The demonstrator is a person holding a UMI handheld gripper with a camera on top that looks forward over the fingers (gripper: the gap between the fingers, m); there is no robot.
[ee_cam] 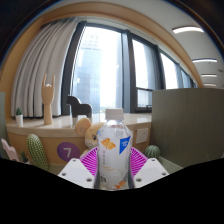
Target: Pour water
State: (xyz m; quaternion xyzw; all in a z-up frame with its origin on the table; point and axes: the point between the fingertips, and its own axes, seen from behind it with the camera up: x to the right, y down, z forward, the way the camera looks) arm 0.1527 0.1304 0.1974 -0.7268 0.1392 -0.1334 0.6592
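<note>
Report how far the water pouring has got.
Done: the gripper has closed on the water bottle, both pink pads pressing its sides. In hand: the bottle is held upright, white cap still on. Left: uncapping and pouring; no cup or other receiving vessel shows in this view.

— Tongs [113,172]: two fingers, pale grey to white, blocky and flat-topped, angular at the outer corners.
— Colour on the inner faces?
— Magenta pads [91,160], ribbed with fine diagonal stripes, one per finger, facing each other.
— Any cables, screws, markings?
— None to make out; lower body dark, lost in shadow beneath the white finger blocks.
— Symmetry?
— Mirrored pair, same shape and same tint on either finger; pads brighter than anything else on the tongs.
</note>
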